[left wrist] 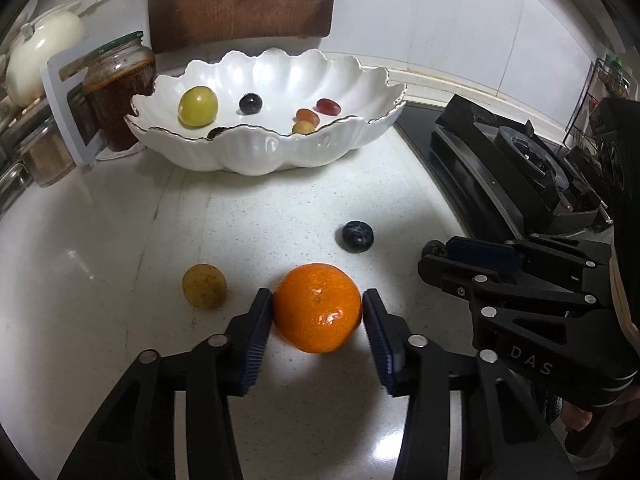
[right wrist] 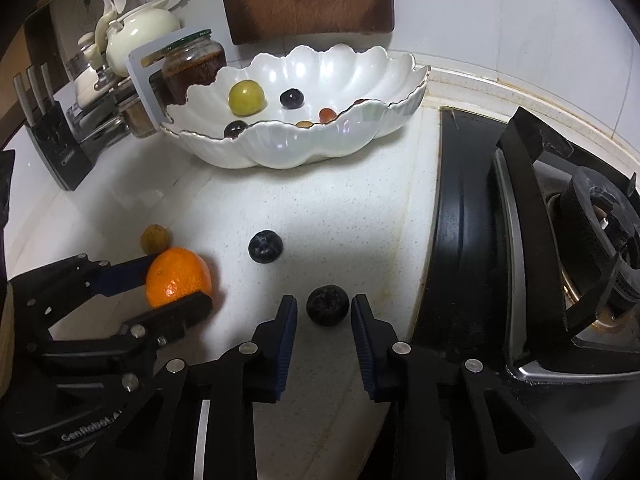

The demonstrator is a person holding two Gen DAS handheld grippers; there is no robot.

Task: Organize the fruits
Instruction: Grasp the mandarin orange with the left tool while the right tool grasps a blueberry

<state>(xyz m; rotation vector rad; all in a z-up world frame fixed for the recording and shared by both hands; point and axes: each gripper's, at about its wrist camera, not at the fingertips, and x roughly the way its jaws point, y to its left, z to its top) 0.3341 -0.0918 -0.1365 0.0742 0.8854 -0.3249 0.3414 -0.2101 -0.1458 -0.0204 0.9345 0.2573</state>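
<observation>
both grippers sit low over the white speckled tabletop (left wrist: 120, 240). left gripper (left wrist: 318, 312) has its jaws pressed to both sides of the orange (left wrist: 317, 306), grasping it on the surface, with a small yellow-brown fruit (left wrist: 204, 286) just to its left. right gripper (right wrist: 324, 312) brackets a dark round fruit (right wrist: 327, 305), narrow gaps on each side, jaws not yet clenched. another dark fruit (right wrist: 265, 246) lies beyond. farther back, the scalloped white bowl (left wrist: 256, 152) holds several small fruits; stove (right wrist: 560, 240) at right.
</observation>
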